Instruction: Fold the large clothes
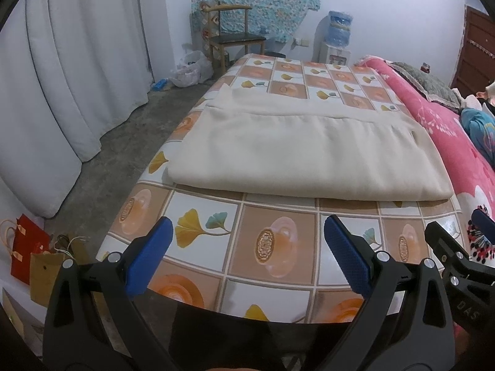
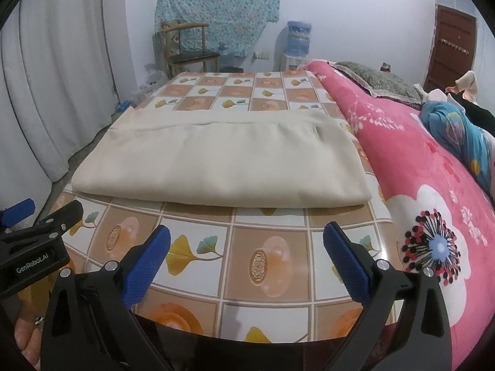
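The cream cloth [image 1: 297,151] lay on the table [image 1: 272,247], already folded into a wide rectangle, its doubled near edge facing the grippers and a single layer sticking out past the fold at the far side. Its right end lay just beside the pink blanket [image 2: 433,185] that butted against the table. Both grippers hung over the near strip of table, short of the cloth and touching nothing. The left gripper [image 1: 247,256] had its jaws spread wide and empty; the right gripper [image 2: 246,259] likewise stood spread, holding nothing. It looked like a pause between folds: one fold done, the next not yet begun. The next move probably called for each gripper to go forward to a corner or edge of the cloth, left to the left end and right to the right, pinching all the layers together so that none slid apart. The uneven far edge might need squaring first.
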Motion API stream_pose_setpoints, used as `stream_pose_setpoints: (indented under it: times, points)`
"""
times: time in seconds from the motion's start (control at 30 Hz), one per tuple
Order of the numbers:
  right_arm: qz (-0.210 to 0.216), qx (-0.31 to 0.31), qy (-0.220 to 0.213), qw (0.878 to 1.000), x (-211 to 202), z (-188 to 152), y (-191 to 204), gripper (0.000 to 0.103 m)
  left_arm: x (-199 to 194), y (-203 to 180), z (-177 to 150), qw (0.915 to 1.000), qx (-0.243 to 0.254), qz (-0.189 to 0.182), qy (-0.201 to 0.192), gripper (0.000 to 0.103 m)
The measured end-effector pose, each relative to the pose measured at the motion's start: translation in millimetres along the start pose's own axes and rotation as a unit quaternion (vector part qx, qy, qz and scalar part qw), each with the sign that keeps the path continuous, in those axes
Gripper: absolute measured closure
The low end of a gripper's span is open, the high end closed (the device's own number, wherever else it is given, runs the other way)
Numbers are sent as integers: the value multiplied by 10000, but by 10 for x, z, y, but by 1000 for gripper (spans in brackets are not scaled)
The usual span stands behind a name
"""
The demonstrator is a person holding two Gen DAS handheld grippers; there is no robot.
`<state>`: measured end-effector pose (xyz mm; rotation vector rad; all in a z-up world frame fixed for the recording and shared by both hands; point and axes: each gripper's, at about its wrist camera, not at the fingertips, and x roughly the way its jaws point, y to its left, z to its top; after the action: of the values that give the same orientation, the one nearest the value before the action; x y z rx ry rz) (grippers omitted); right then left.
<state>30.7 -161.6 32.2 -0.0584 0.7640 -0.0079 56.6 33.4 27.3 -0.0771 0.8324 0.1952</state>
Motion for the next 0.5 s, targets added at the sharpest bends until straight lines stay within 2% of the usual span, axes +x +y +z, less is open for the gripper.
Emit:
stream_pose_setpoints:
  times: [0.5]
  points:
    - [32,22,77,10000,69,-8,-50,7,11,-131,9,10000,65,-38,52,8]
